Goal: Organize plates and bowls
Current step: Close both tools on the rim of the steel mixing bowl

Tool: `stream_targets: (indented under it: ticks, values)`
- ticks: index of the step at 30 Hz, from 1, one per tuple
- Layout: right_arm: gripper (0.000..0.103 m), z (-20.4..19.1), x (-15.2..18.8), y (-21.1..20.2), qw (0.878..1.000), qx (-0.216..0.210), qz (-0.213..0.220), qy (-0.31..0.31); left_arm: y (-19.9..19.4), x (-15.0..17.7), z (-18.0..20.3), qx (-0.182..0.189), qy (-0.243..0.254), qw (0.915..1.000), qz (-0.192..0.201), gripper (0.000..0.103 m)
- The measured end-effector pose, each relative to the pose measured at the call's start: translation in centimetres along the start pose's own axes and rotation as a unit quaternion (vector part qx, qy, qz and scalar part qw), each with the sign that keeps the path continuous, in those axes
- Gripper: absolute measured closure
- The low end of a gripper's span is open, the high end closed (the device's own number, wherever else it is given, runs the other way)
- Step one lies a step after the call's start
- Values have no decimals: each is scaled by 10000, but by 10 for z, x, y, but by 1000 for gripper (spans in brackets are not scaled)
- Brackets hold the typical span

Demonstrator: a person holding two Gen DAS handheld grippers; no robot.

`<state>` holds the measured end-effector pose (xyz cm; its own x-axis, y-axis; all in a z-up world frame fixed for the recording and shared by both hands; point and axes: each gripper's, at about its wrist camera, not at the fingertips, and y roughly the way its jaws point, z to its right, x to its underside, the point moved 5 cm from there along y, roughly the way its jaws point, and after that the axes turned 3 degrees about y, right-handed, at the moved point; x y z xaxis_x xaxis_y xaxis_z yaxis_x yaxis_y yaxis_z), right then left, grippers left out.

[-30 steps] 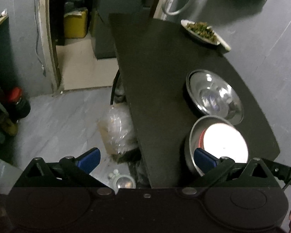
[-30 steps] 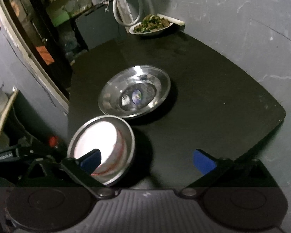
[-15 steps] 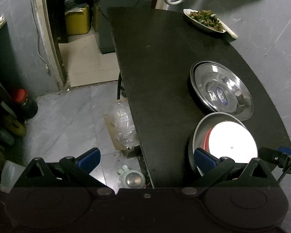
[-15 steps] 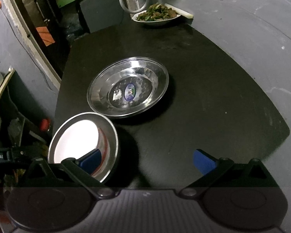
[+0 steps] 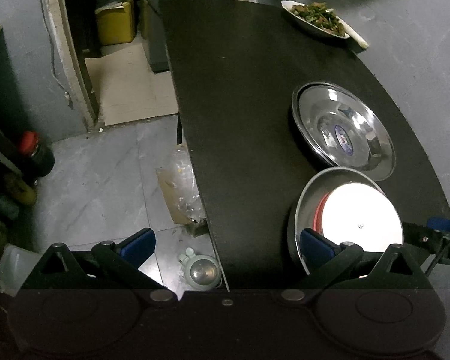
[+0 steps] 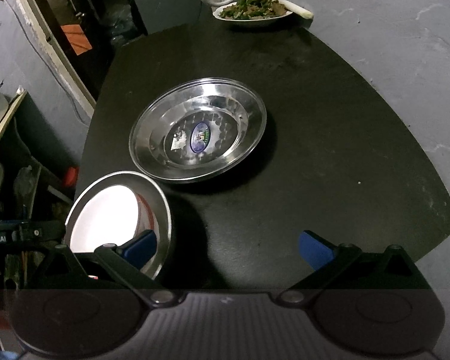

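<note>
Your white plate (image 6: 105,216) sits nested in the near steel bowl (image 5: 309,198); steel plate (image 6: 198,130) unstacked; left gripper (image 5: 225,244), right gripper (image 6: 228,247) both spread, empty.

Steel plate (image 6: 198,130), shallow, upright, sticker at its centre, sits mid black table (image 6: 330,126). Just beside it at the near edge: steel bowl (image 6: 162,207) with a white dish (image 6: 105,216) nested inside, red band on its rim; overexposed, probably a bowl. Rims close, contact unclear.

Two steel plates (image 6: 198,132) (image 6: 162,210), one white bowl (image 6: 105,216), one food dish (image 6: 252,12).
</note>
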<state>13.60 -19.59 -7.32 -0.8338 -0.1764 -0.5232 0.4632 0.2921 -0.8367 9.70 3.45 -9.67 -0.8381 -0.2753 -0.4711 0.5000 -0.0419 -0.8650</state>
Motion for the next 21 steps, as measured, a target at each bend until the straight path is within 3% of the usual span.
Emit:
stream_targets:
  ticks: [14, 21]
  values:
    - [0, 0, -3, 13, 9988, -55, -346, -348, 12, -1, 13, -53, 321, 9993, -165, 3]
    - [1, -1, -2, 17, 9979, -167, -423, -470, 11, 1, 23, -21, 616, 9980, -166, 22]
